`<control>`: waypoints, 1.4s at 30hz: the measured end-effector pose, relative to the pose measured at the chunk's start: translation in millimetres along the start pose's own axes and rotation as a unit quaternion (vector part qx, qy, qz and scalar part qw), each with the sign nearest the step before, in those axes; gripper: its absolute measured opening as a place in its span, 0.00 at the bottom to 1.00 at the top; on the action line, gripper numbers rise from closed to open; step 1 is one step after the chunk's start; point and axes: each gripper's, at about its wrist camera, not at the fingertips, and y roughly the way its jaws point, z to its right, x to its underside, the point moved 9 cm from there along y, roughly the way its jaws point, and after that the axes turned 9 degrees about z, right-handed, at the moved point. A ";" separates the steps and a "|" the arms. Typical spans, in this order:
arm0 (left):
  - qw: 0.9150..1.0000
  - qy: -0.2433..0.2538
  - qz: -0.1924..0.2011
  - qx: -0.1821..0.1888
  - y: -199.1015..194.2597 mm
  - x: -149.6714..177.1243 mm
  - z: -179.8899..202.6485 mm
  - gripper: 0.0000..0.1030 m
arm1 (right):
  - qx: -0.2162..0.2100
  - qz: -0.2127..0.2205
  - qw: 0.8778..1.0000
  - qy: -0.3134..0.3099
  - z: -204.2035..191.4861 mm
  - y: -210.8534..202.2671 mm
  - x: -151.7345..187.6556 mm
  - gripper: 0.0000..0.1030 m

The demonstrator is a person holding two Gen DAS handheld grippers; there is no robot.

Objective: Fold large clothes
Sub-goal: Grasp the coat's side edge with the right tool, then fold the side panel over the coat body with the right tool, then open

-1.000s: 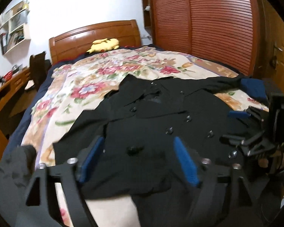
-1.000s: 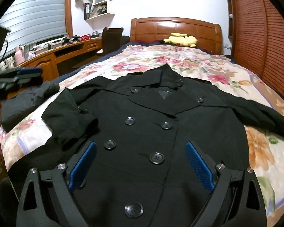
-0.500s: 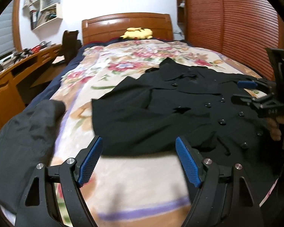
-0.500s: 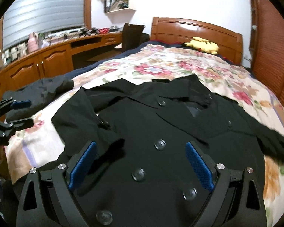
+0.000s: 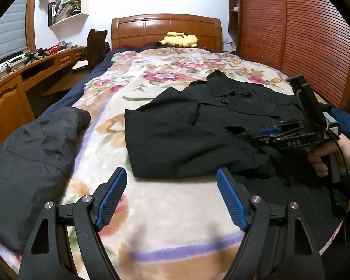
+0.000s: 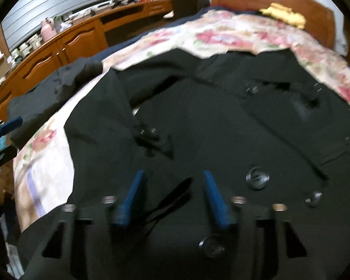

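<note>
A black double-breasted coat (image 5: 198,128) lies face up on the floral bedspread (image 5: 151,210), one sleeve folded across its front. My left gripper (image 5: 171,187) is open and empty, just above the bedspread, short of the coat's near edge. My right gripper (image 6: 172,184) hovers low over the coat's front (image 6: 221,128), jaws part-closed with nothing between them; the view is blurred. It also shows in the left wrist view (image 5: 268,131), over the coat's right side.
A dark grey jacket (image 5: 28,154) lies at the bed's left edge. A wooden desk (image 5: 16,88) with a chair (image 5: 96,46) runs along the left. A yellow plush toy (image 5: 179,39) sits by the headboard. A slatted wardrobe (image 5: 291,35) stands at the right.
My left gripper swung left, off the coat, to the bare bedspread. My right gripper dropped closer to the coat and its jaws narrowed.
</note>
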 end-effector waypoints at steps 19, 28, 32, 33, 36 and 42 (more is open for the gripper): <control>0.996 0.035 0.014 0.076 37.9 -22.5 93.7 0.77 | 0.087 0.166 0.982 0.007 54.7 -163.7 18.0 0.02; 0.994 0.036 0.033 0.102 48.3 -53.0 132.5 0.77 | 0.162 0.174 0.970 0.046 99.8 -209.2 72.3 0.02; 0.991 0.044 0.041 0.116 55.3 -64.7 153.8 0.77 | 0.196 0.166 0.964 0.063 106.9 -225.6 94.0 0.02; 0.991 0.047 0.044 0.117 57.0 -68.0 158.9 0.77 | 0.209 0.168 0.961 0.066 110.1 -231.5 100.2 0.02; 0.991 0.050 0.048 0.118 61.5 -74.7 167.0 0.77 | 0.242 0.177 0.951 0.080 111.3 -241.3 98.6 0.02; 0.990 0.034 0.048 0.130 71.7 -72.2 178.9 0.77 | 0.248 0.175 0.944 0.126 104.6 -252.9 118.1 0.02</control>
